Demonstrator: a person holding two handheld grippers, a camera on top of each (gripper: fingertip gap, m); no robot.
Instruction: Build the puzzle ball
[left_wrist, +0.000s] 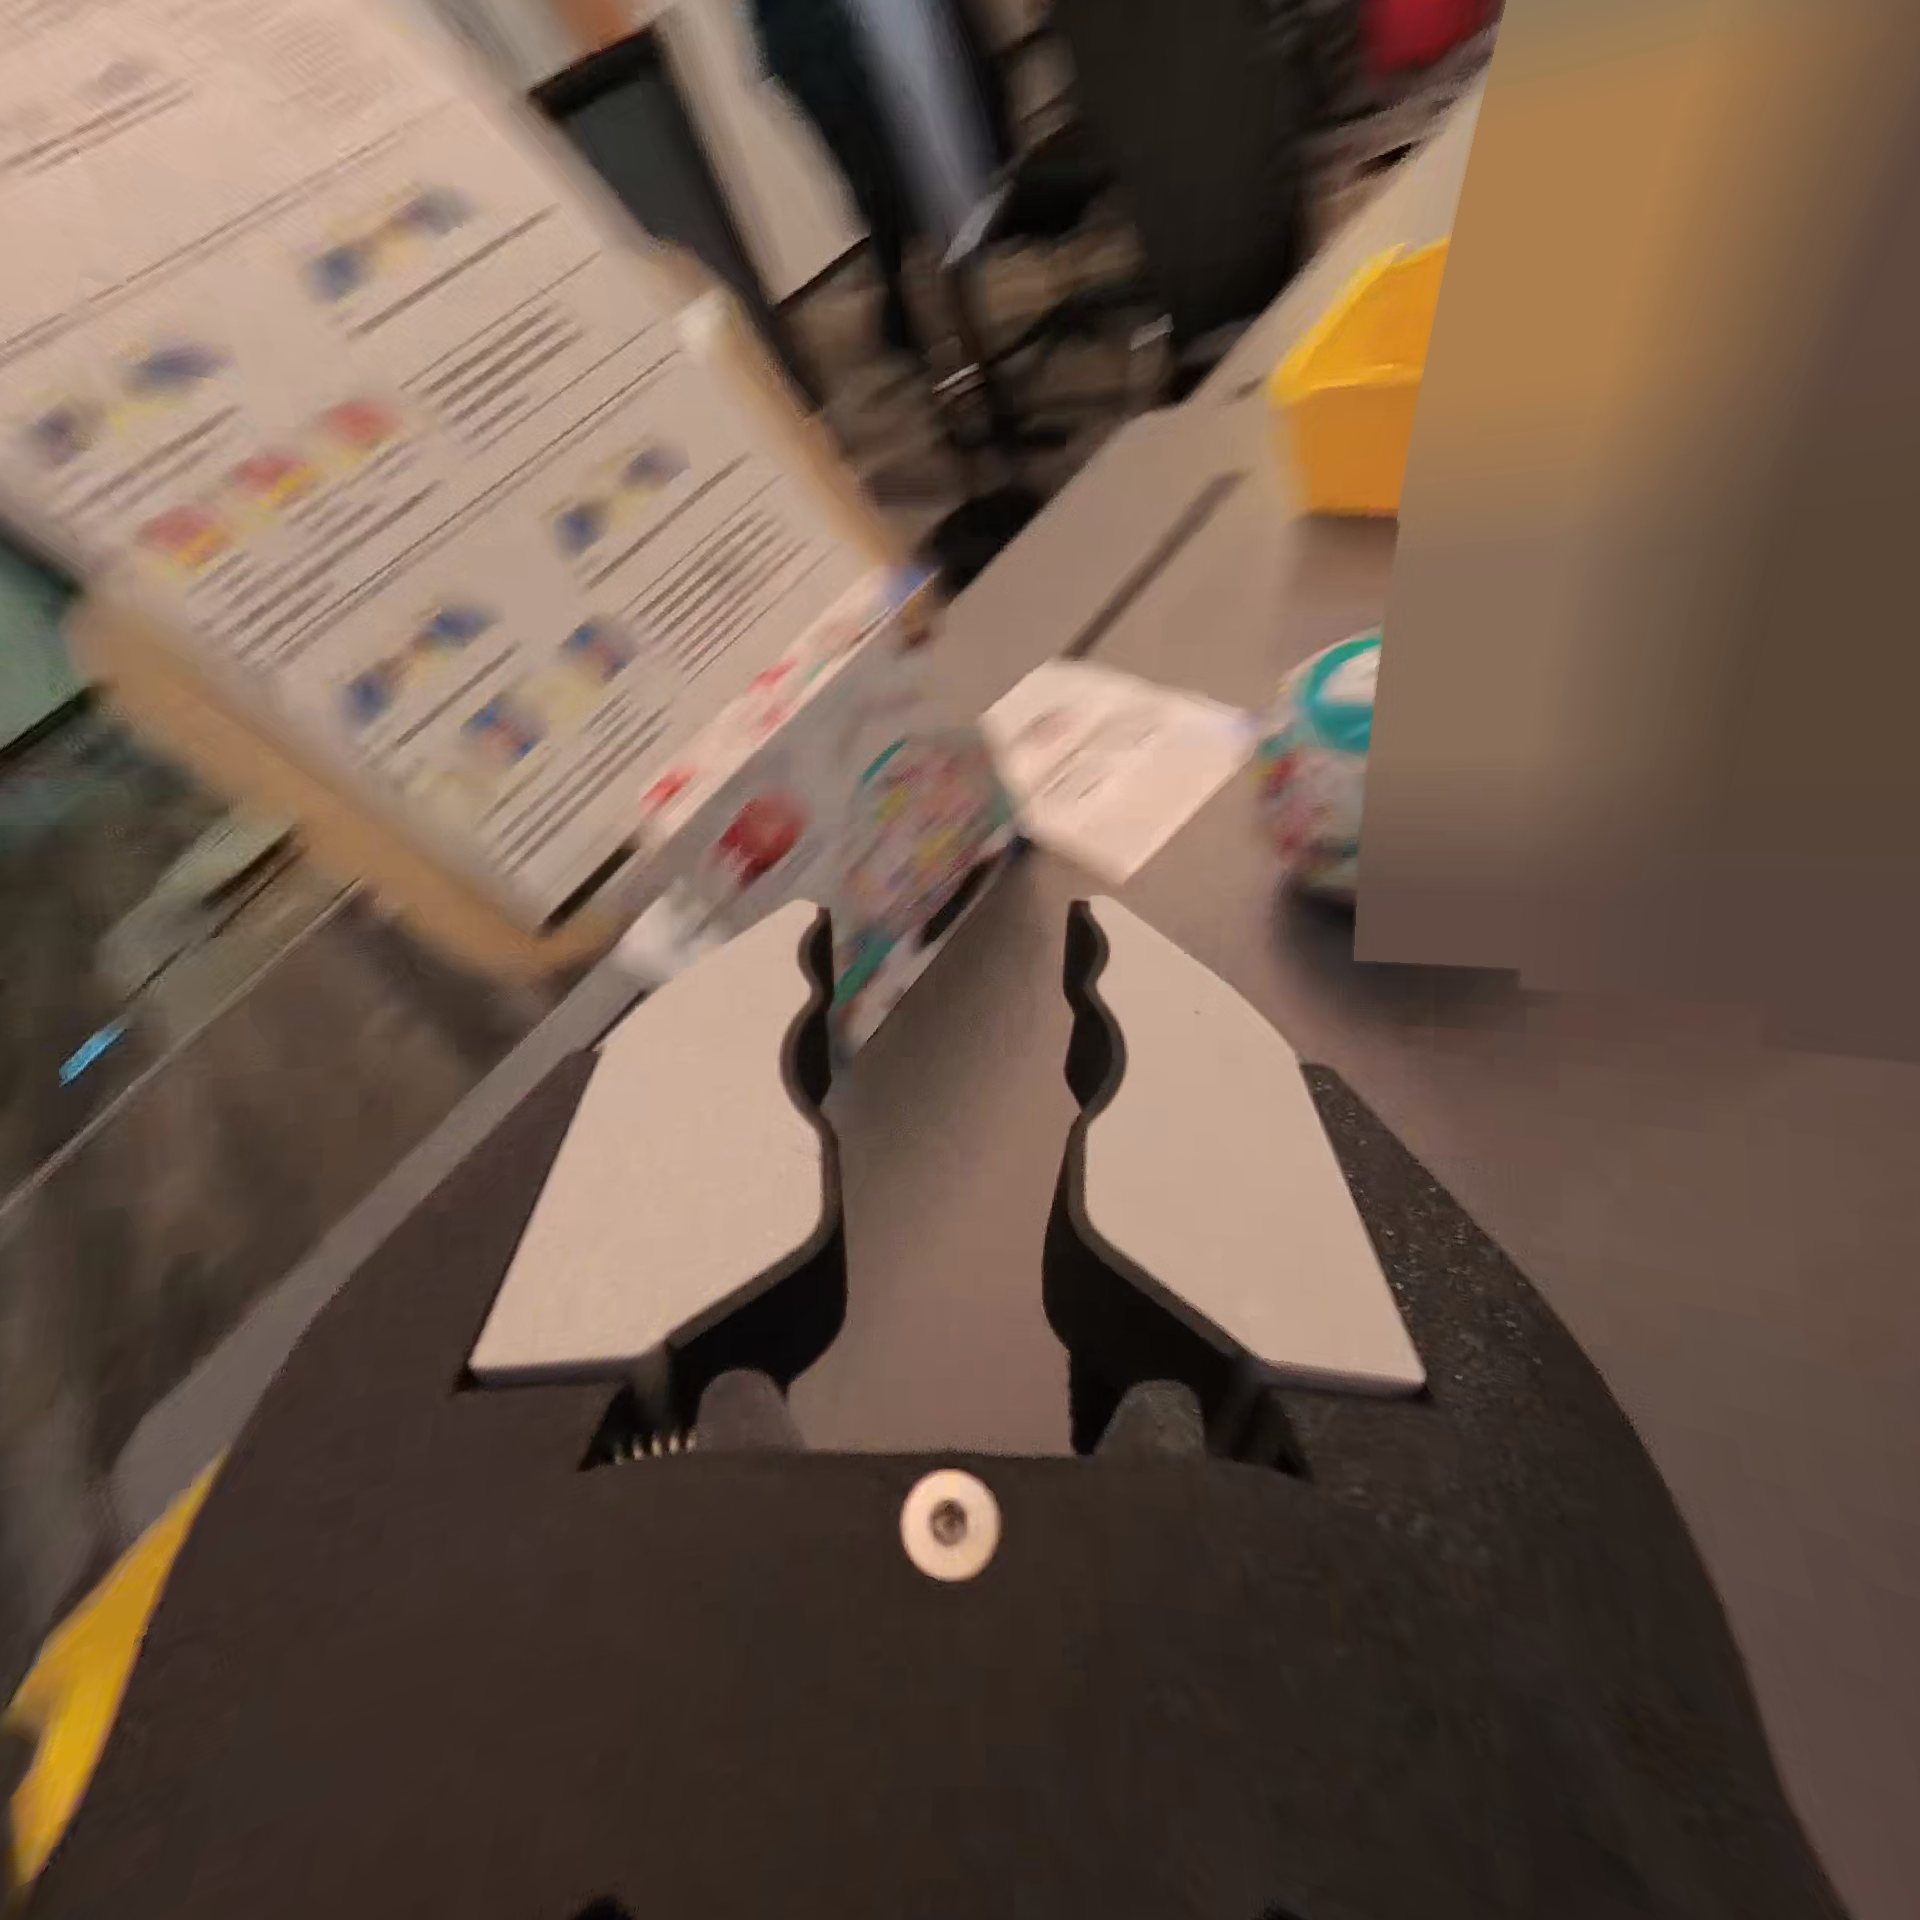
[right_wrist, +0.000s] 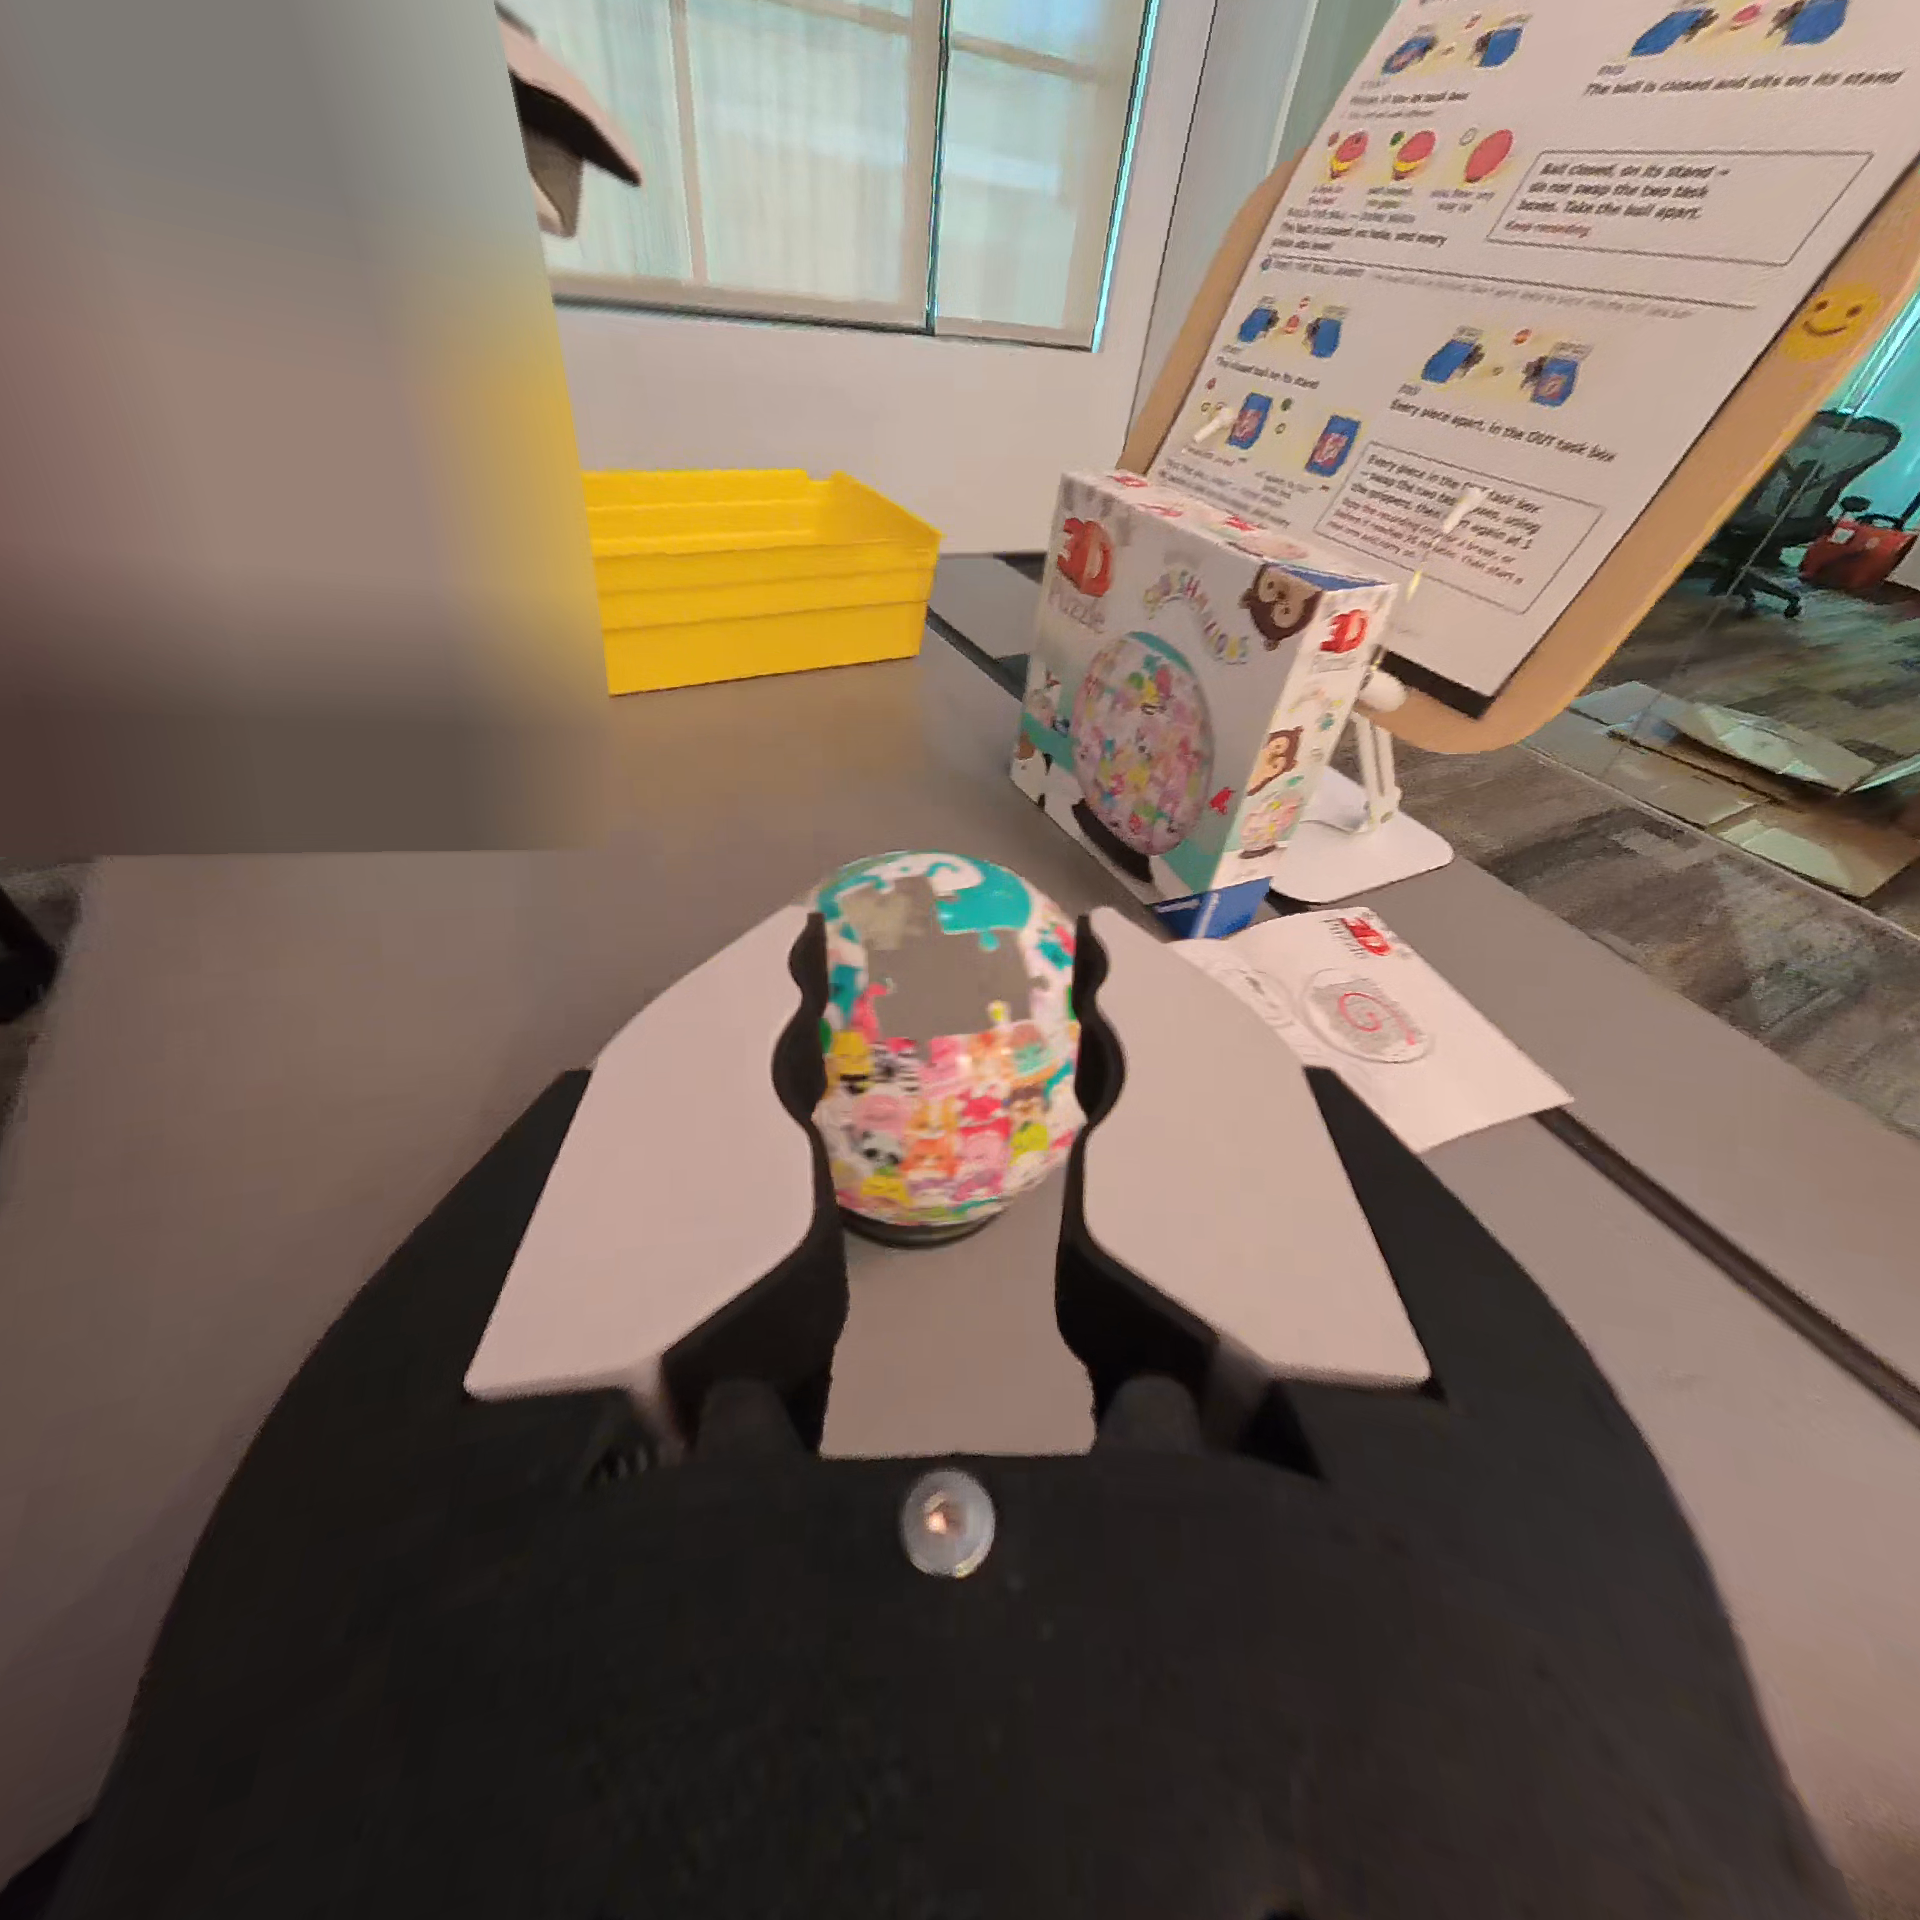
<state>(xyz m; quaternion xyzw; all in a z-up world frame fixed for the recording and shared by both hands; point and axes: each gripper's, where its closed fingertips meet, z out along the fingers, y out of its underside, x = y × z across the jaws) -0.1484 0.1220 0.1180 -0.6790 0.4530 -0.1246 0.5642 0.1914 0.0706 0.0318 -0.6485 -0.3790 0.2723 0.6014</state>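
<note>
- Nearest the lens: right gripper (right_wrist: 948, 997), black body and pale fingers (right_wrist: 665, 1122) bracketing the puzzle ball (right_wrist: 948, 1049); whether pressing or only close beside, cannot tell.
- Left gripper (left_wrist: 948, 997) parted to a moderate gap, nothing between the jaws, aimed across the grey table (left_wrist: 1195, 582); view heavily smeared by motion.
- Leaning at the table's far side: instruction board (right_wrist: 1621, 343) on a pale stand, behind the puzzle box (right_wrist: 1195, 717).
- Stacked yellow trays (right_wrist: 748, 571) well apart from the ball, on the opposite side from the box.
- Puzzle box upright near the board's foot; white leaflet (right_wrist: 1382, 1029) flat just in front of it.
- Puzzle ball on a dark base, on the table between the right fingers; mostly built, with a jagged grey hole on the upper face.
- No loose piece visible in either view.
- Likely step: steadying the ball for the missing pieces. Best done with light side pressure only, hole kept turned up and toward the free gripper, base kept flat on the table.
- Risk: too hard a squeeze popping neighbouring pieces loose.
</note>
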